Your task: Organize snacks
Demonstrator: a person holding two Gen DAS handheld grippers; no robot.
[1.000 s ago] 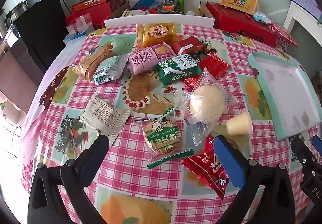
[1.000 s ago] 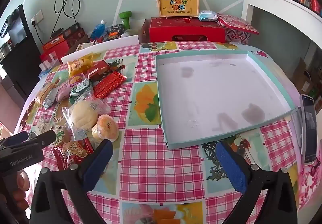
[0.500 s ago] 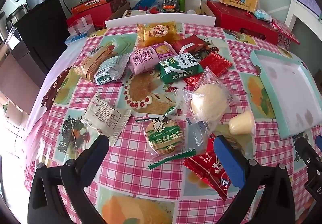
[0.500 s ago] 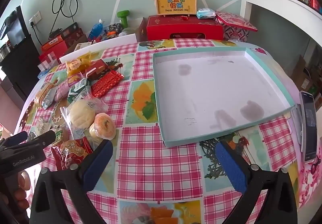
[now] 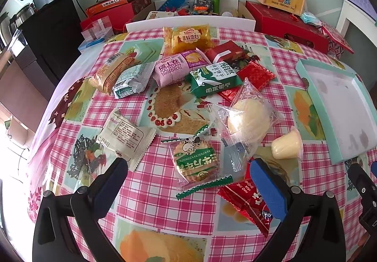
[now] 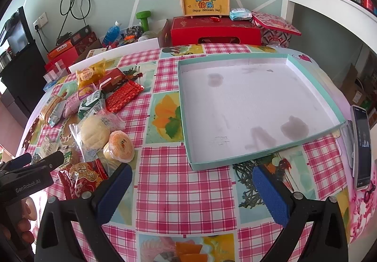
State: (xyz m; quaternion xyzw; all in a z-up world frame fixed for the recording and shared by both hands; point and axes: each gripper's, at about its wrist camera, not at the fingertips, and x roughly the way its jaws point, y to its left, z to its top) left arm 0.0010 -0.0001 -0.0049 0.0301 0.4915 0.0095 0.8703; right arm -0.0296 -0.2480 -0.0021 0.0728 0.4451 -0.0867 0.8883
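Left gripper (image 5: 187,179) gapes over the biscuit packet (image 5: 196,159); right gripper (image 6: 192,182) (also wide, empty) faces the tray (image 6: 313,80).

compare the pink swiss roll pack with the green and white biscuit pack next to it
The swiss roll pack is pink and rounded, puffed like a pillow; the biscuit pack is green and white and boxier, with flatter faces. The swiss roll pack lies farther back and left; the biscuit pack sits nearer the tray. Both are sealed, lying flat on the checked tablecloth, ends touching.
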